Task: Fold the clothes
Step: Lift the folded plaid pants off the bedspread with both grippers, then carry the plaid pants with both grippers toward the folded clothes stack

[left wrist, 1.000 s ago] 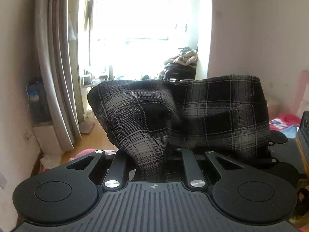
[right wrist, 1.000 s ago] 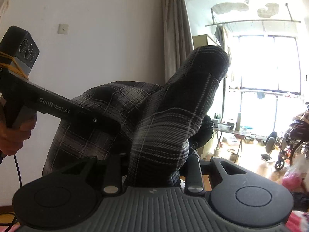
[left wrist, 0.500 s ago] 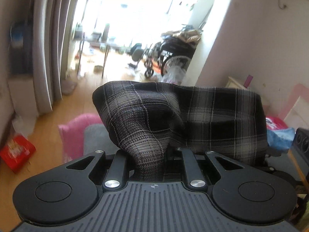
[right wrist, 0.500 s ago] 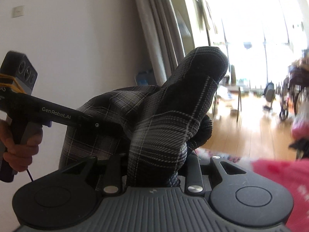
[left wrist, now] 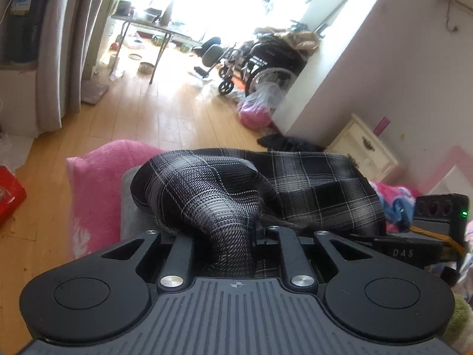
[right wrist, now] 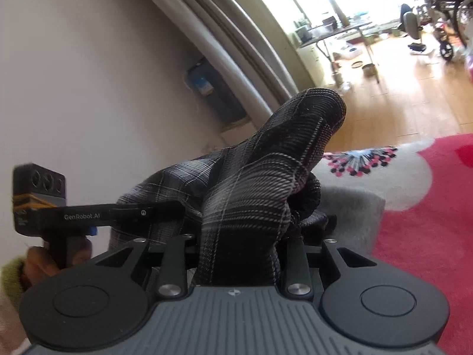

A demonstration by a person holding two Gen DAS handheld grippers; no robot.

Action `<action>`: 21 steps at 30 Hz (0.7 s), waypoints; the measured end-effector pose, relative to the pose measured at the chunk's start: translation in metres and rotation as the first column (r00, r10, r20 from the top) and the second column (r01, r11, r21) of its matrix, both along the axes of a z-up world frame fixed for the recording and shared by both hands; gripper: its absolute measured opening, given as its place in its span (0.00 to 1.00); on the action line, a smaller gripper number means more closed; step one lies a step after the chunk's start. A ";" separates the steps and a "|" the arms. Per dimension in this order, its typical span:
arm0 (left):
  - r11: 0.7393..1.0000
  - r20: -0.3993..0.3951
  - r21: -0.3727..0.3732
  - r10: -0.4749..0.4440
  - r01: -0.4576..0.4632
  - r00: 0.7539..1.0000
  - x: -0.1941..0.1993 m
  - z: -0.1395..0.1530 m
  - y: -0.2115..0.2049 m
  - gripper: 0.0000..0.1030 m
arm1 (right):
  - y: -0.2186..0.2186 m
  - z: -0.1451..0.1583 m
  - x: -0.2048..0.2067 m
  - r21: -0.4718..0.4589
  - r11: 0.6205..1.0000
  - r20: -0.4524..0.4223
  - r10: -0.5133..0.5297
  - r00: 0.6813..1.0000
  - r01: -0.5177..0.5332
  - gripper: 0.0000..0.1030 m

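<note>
Left wrist view: left gripper [left wrist: 236, 236] pinched tight on plaid cloth [left wrist: 310, 183]; fabric bunches up between fingers, rest spreads ahead over grey cushion [left wrist: 130, 207], beside pink towel [left wrist: 94, 183]. Right gripper [left wrist: 414, 248] at right edge, touching cloth.

Right wrist view: right gripper [right wrist: 239, 254] clamped on cloth [right wrist: 266, 171], fold standing up in peak. Left gripper [right wrist: 97, 216] at left, hand [right wrist: 44, 260] gripping handle. Red rug [right wrist: 428, 207] to right.

Both grippers black plastic: ribbed grey top plate, two round side discs, silver screws at linkage arms. Left gripper [right wrist: 165, 211] printed "GenRobot.AI", orange band round camera block. Hand [right wrist: 44, 261] wears green cuff.
</note>
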State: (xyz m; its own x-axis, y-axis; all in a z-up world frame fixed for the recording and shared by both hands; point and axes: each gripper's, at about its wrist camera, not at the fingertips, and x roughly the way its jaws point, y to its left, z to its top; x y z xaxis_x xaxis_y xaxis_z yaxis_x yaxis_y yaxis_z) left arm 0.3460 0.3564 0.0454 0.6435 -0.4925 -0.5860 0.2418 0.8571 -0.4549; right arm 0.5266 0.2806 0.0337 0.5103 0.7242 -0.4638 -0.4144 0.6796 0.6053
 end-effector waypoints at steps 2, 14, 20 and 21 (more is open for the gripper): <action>1.000 -0.048 0.014 0.013 -0.012 0.999 0.008 -0.012 0.001 0.23 | -0.013 -0.011 0.013 0.014 1.000 -0.045 0.015 0.999 -0.015 0.34; 0.990 -0.094 -0.104 0.083 -0.093 0.992 -0.009 -0.015 0.023 0.65 | -0.069 -0.045 0.015 0.184 0.982 -0.225 -0.001 0.974 0.044 0.67; 0.998 0.043 0.034 0.046 -0.048 0.998 -0.061 -0.015 -0.012 0.65 | -0.085 0.016 -0.034 0.107 0.987 0.012 -0.118 0.993 0.116 0.53; 0.997 0.066 0.057 0.038 -0.042 0.997 -0.070 -0.016 -0.018 0.64 | -0.080 0.026 -0.043 0.092 0.990 0.065 -0.113 0.992 0.106 0.50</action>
State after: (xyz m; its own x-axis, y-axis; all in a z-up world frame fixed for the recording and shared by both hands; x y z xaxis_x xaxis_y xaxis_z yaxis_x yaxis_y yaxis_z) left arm 0.2763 0.3384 0.0299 0.6992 -0.4318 -0.5698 0.2342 0.8914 -0.3881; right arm 0.4832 0.2010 0.0601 0.6175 0.6986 -0.3614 -0.3836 0.6686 0.6370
